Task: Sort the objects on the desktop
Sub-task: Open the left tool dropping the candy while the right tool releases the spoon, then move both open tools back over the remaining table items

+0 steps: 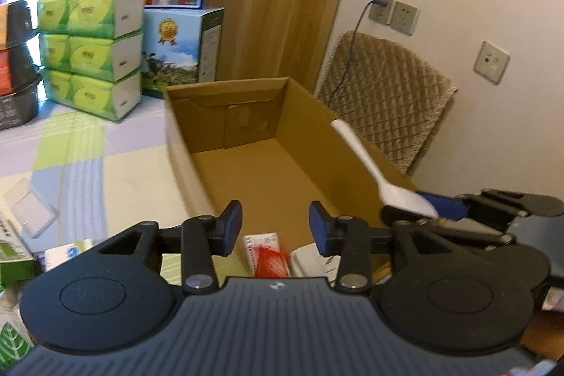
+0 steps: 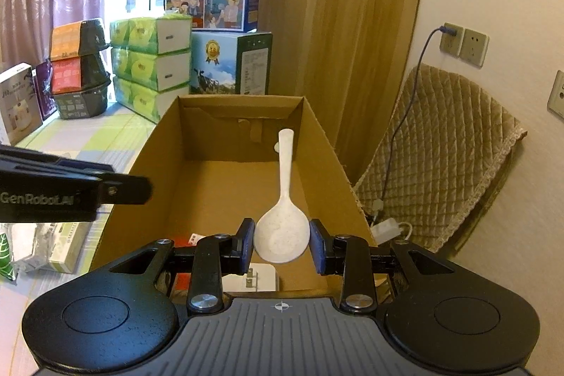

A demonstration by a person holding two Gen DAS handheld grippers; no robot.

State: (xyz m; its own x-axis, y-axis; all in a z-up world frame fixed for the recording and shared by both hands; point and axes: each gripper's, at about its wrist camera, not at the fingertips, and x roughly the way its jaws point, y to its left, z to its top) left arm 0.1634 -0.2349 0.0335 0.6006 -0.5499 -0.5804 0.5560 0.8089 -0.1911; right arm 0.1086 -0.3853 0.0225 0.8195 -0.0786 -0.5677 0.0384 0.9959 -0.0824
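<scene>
Two grippers over the cardboard box [image 2: 211, 185]: right gripper [image 2: 282, 244] clamped on the white spoon [image 2: 283, 224] by its bowl, left gripper [image 1: 275, 228] open, empty. Risked slipping from that rounded bowl, landing outside the box.

You have the white speckled rice spoon [image 2: 282, 235] gripped by its bowl, handle pointing forward over the open cardboard box [image 2: 218, 185]

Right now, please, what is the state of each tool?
Left tool: open, holding nothing.
Right tool: closed on the bowl of the white spoon, above the cardboard box.
</scene>
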